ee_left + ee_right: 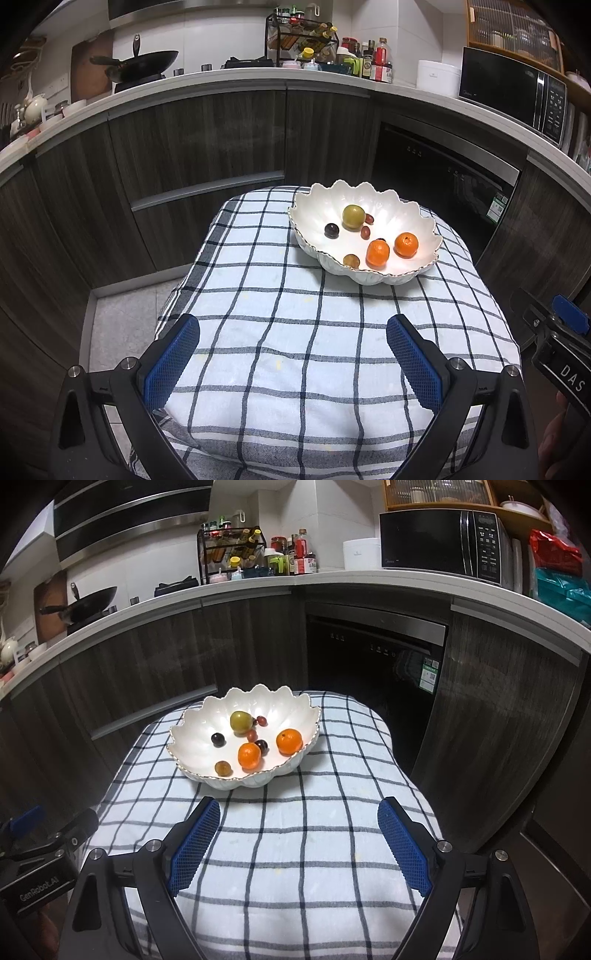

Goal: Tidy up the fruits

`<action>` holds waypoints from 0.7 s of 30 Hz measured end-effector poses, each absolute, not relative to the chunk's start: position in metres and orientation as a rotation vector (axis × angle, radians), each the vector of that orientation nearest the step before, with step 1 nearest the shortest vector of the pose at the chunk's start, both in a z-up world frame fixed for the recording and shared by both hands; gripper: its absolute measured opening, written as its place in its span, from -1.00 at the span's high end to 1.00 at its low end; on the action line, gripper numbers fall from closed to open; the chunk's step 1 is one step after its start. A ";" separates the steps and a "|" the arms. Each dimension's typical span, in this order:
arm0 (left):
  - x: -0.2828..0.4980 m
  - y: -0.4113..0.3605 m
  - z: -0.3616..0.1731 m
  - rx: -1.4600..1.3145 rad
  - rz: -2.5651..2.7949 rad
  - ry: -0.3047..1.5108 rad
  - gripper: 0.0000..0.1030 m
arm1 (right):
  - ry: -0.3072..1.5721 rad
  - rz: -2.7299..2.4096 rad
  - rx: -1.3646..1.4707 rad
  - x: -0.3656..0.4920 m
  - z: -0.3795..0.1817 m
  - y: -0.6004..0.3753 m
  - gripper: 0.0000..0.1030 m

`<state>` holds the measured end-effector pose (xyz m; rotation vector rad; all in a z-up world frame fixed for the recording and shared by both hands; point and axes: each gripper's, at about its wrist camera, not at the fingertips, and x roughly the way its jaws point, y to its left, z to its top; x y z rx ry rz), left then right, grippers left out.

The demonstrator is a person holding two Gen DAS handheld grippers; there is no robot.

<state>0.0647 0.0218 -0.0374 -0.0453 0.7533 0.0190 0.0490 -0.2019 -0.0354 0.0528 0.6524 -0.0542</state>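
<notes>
A white scalloped bowl [406, 273] [192, 731] stands on the far part of a checked cloth [295, 354] [314, 830]. In it lie two oranges [378, 253] [289, 741], a green-yellow round fruit [353, 217] [241, 722] and several small grapes [331, 230] [218, 739]. My left gripper [293, 325] hangs open over the near part of the cloth, well short of the bowl, with nothing between its blue pads. My right gripper [299, 808] is open too, empty, just in front of the bowl's near rim.
The cloth covers a small table with rounded edges. Behind it runs a dark cabinet front with a built-in dishwasher [373, 653]. The counter above carries a wok [140, 62], bottles and a microwave [443, 542]. The other gripper's body shows at each view's edge [557, 343] [40, 856].
</notes>
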 end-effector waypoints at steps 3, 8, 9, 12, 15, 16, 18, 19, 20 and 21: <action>0.065 0.022 -0.037 -0.046 0.019 0.755 -1.00 | 0.653 -0.054 0.053 0.049 -0.035 -0.202 -0.72; 0.064 0.021 -0.035 -0.042 0.017 0.750 -1.00 | 0.661 -0.053 0.063 0.050 -0.035 -0.204 -0.72; 0.065 0.021 -0.036 -0.042 0.017 0.752 -1.00 | 0.662 -0.054 0.063 0.050 -0.035 -0.204 -0.72; 0.065 0.021 -0.036 -0.039 0.019 0.755 -1.00 | 0.664 -0.054 0.065 0.051 -0.036 -0.205 -0.72; 0.065 0.021 -0.037 -0.039 0.019 0.753 -1.00 | 0.661 -0.054 0.063 0.051 -0.036 -0.205 -0.72; 0.065 0.022 -0.037 -0.039 0.019 0.752 -1.00 | 0.660 -0.054 0.063 0.051 -0.036 -0.204 -0.72; 0.065 0.022 -0.037 -0.040 0.019 0.754 -1.00 | 0.663 -0.053 0.064 0.052 -0.037 -0.205 -0.72; 0.065 0.021 -0.037 -0.039 0.018 0.755 -1.00 | 0.665 -0.054 0.065 0.051 -0.036 -0.205 -0.72; 0.066 0.021 -0.036 -0.038 0.018 0.755 -1.00 | 0.666 -0.054 0.068 0.052 -0.036 -0.205 -0.72; 0.066 0.021 -0.036 -0.038 0.018 0.754 -1.00 | 0.667 -0.055 0.070 0.052 -0.037 -0.206 -0.72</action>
